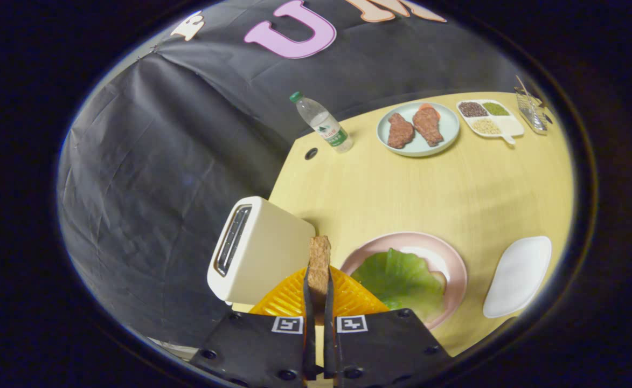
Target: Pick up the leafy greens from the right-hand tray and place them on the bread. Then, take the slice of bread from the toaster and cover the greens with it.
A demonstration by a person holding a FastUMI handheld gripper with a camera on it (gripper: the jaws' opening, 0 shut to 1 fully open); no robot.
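Hand-held gripper [319, 293] nearly closed, both fingers pinching the bread slice [319, 258] edge-on, upright, beside the toaster [256, 250]. Greens [399, 280] lie on the pink plate [453, 258] ahead-right. Bread looks light, stiff, crumbly: judge a gentle hold on the flat faces.

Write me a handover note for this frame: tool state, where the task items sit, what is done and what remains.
Tool: shut on the bread slice, held edge-on between both fingers, lifted clear of the toaster.
Leafy greens: already lying on the pink plate, just ahead and right of the fingers; the bread under them barely shows.
White tray: right of the plate, greens gone from it.
Done: greens placed, slice taken from the toaster.
Left: carry the slice over the plate, lay it flat on the greens, release.
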